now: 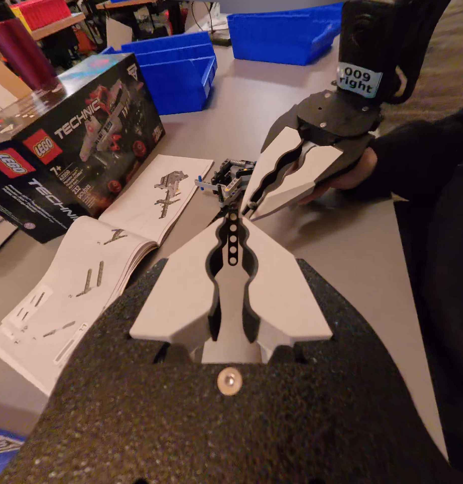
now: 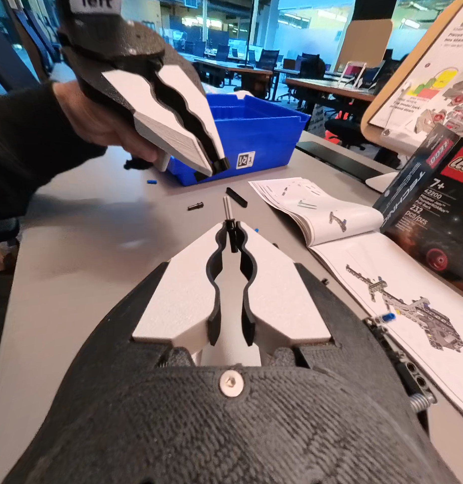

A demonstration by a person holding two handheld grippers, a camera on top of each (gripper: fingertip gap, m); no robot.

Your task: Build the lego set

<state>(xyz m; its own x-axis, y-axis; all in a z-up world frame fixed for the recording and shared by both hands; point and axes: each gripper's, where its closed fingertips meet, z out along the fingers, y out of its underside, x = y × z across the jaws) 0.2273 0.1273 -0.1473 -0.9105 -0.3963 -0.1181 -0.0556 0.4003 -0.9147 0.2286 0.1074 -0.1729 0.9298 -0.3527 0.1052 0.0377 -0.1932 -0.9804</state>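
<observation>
Clamping fingers: left gripper (image 1: 232,218) grips black beam (image 1: 233,241), right gripper (image 2: 231,222) black pin (image 2: 231,237).

A maroon bottle (image 1: 20,52) stands at the far left behind the grey desk (image 1: 329,248), while rows of long tables (image 2: 233,66) and dark office chairs (image 2: 267,60) fill the far background of the room.

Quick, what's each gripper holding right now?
Left gripper: closed on a black beam with holes.
Right gripper: closed on a small black pin.
</observation>
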